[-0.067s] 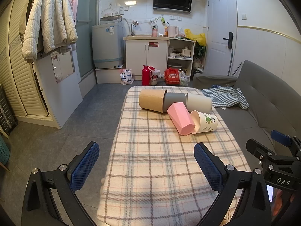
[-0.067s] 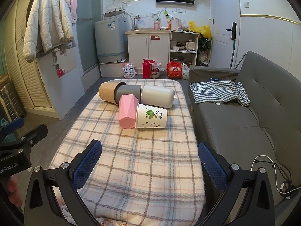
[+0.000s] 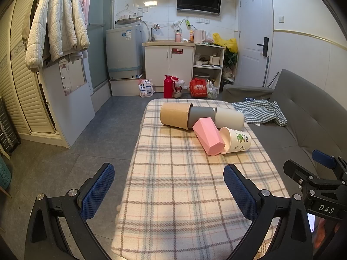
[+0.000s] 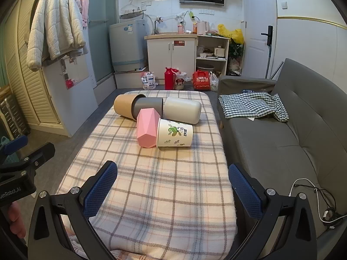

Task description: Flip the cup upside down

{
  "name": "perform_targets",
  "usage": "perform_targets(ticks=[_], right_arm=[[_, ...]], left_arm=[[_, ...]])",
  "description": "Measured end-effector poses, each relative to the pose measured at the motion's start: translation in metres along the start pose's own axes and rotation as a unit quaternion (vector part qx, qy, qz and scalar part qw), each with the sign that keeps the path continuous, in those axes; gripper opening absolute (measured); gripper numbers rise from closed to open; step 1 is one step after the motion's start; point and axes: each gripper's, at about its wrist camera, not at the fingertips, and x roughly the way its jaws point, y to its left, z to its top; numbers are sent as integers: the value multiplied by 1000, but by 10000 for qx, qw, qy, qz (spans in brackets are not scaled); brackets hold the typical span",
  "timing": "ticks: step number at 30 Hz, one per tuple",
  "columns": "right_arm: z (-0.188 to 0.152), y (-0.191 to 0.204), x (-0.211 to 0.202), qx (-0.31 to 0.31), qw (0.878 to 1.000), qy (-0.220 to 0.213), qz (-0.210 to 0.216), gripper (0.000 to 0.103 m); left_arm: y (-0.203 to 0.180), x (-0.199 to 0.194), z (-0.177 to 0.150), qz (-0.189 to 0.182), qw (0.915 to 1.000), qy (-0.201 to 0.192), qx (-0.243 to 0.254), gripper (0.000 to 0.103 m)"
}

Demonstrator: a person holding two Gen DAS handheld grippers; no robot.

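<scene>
Several cups lie on their sides at the far half of the plaid-covered table (image 3: pixel 173 195): a tan cup (image 3: pixel 174 115), a dark grey cup (image 3: pixel 200 114), a pale grey cup (image 3: pixel 229 118), a pink faceted cup (image 3: pixel 208 136) and a white cup with a leaf print (image 3: pixel 237 139). In the right wrist view they are the tan cup (image 4: pixel 124 106), grey cup (image 4: pixel 148 106), pale cup (image 4: pixel 182 109), pink cup (image 4: pixel 146 130) and printed cup (image 4: pixel 175 134). My left gripper (image 3: pixel 169 192) and right gripper (image 4: pixel 172 191) are both open and empty, over the table's near end, well short of the cups.
A grey sofa (image 4: pixel 282 140) with a checked cloth (image 4: pixel 253 105) runs along the table's right side. Floor lies to the left, with a white cabinet (image 3: pixel 71 91) and a hanging jacket (image 3: pixel 56 26). Bags and a red flask (image 3: pixel 167 86) stand on the floor beyond the table.
</scene>
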Motion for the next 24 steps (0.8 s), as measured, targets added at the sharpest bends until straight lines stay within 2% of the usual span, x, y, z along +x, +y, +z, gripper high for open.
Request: perform_targets(ticks=[21,24], right_arm=[[-3,2,2,-2,10000,17,41,103],[-3,2,2,12,10000,18,41,103]], left_arm=[[1,-4,16,2,10000,29,4,103],[-2,4,2,3,10000,45,16,103]])
